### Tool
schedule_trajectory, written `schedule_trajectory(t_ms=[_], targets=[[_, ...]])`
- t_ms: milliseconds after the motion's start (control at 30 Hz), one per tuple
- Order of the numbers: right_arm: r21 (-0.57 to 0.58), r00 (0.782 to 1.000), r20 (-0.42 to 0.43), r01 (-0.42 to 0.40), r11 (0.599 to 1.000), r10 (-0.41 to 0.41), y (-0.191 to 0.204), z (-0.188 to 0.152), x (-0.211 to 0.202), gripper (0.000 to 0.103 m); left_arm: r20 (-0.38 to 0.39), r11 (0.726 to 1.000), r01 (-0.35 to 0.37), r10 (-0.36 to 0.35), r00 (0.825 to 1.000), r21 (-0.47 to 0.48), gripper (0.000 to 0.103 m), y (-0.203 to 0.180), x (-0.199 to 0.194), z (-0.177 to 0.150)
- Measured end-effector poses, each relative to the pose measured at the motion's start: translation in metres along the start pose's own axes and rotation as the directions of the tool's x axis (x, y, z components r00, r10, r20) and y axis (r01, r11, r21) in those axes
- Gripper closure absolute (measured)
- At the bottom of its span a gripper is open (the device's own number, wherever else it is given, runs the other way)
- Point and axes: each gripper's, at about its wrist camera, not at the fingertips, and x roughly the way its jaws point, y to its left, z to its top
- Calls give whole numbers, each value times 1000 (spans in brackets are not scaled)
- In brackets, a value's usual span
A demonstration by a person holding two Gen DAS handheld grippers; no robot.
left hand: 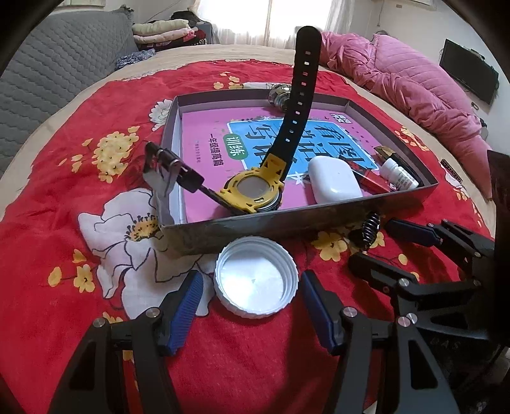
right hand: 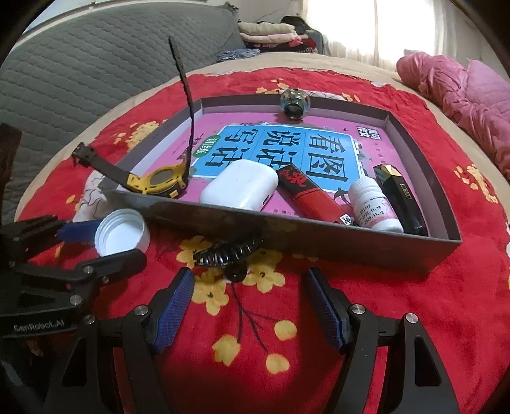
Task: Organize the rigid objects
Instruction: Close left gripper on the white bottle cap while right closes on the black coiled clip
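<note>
A bed fills the scene, covered by a plush red blanket printed with yellow blossoms and one large white flower. Behind it stand a grey quilted headboard, a stack of folded clothes, a crumpled pink quilt and a bright curtained window.

On the blanket sits a shallow grey cardboard tray, lined with a glossy pink and blue booklet. Inside it lie a yellow-cased watch with one black perforated strap standing upright, a smooth white rounded case, a red tube, a small white bottle and a slim black and gold stick. A shiny faceted round ornament rests at the far wall.

Outside the tray, just in front of its near wall, a ridged white plastic lid lies hollow side up. The left gripper has its blue ribbed pads wide apart on either side of the lid, holding nothing. Nearby to the right, a black coiled hair clip lies against the tray wall. The right gripper is spread wide just before it, empty.
</note>
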Motion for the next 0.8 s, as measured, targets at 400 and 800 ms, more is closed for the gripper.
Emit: schedule_trajectory(t_ms=[400,800], targets=[[52,1000,12,-26,998,26,-6,7,8,30,4,1000,-18,17,1000,5,40,3,8,3],[6,996,17,-90,996,90,7,6,7,69,5,1000,-25,25,1000,6,40,2,12,3]])
